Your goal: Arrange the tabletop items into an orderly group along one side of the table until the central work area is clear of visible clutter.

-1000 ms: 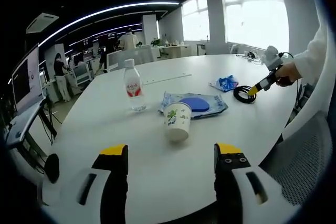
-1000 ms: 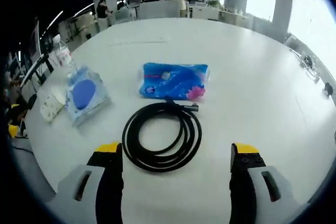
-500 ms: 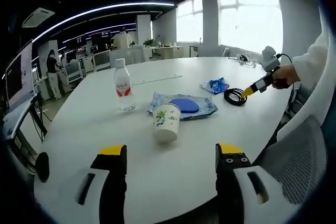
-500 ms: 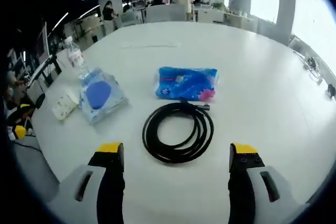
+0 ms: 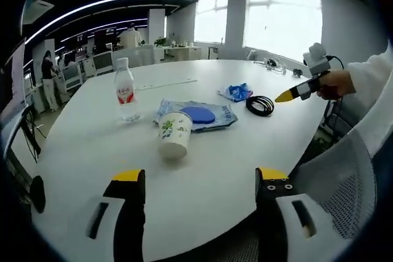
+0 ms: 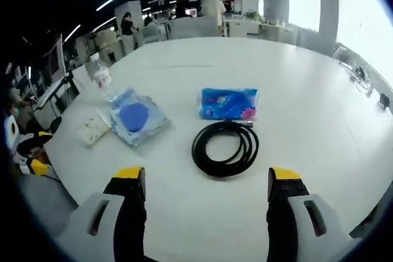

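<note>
On the white round table (image 5: 202, 170) a paper cup (image 5: 174, 134) stands nearest me, with a water bottle (image 5: 125, 91) behind it to the left. A clear bag holding a blue disc (image 5: 198, 115) lies beside the cup; it is also in the right gripper view (image 6: 136, 116). Farther right lie a blue packet (image 5: 236, 92) (image 6: 228, 103) and a coiled black cable (image 5: 260, 105) (image 6: 226, 148). My left gripper (image 5: 198, 179) is open, held short of the cup. My right gripper (image 6: 206, 179) is open too, back from the cable; it enters the left gripper view (image 5: 301, 92) from the right, held by a hand.
The cup (image 6: 94, 129) and bottle (image 6: 101, 75) sit at the left in the right gripper view. A mesh chair (image 5: 350, 182) stands at the table's near right edge. Desks, monitors and people fill the office behind. Wide bare tabletop (image 6: 319, 115) lies to the right of the cable.
Both grippers have drawn back from the table, so all items look smaller and farther. The items themselves have not moved. Both grippers stay open.
</note>
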The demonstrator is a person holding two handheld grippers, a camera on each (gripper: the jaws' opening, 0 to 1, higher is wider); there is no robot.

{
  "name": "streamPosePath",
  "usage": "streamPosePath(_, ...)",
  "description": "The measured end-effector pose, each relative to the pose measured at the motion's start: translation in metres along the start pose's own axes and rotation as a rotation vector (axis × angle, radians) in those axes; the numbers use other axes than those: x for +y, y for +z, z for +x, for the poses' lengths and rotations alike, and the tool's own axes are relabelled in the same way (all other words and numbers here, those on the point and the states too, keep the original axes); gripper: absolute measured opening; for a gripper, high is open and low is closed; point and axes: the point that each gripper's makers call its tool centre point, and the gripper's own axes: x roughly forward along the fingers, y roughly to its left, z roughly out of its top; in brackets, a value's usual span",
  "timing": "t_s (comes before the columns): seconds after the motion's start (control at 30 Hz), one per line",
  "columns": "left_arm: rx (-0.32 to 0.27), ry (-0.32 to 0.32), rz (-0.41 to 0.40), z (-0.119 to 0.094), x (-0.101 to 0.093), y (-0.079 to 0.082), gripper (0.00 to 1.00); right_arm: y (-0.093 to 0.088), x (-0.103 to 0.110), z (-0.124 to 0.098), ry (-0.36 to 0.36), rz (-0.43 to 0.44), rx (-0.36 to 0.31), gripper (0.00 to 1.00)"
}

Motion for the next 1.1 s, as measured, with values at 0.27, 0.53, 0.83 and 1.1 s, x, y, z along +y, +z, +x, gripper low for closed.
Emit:
streamPosePath(0.27,-0.011,-0.044,-0.046,0.000,-0.002,0.003,0.73,-0.011,0.025,-0.018,-0.006,0.037,-0.020,0.78)
streamPosePath(0.53,-0.055,-0.025,-0.206,0.006,0.020,0.011,0.73,-0.001,0.024,-0.005,0.025,0.058,-0.032,0.76)
streamPosePath(0.83,-0.056,0.007,-0.221,0.041,0.079,0.047,0.68,0.013,0.052,0.038,0.125,0.006,0.003,0.75)
streamPosePath(1.1,-0.080,-0.027,-0.215,0.105,0.112,0.095,0.62,0.019,0.083,0.070,0.190,-0.009,0.009,0.74)
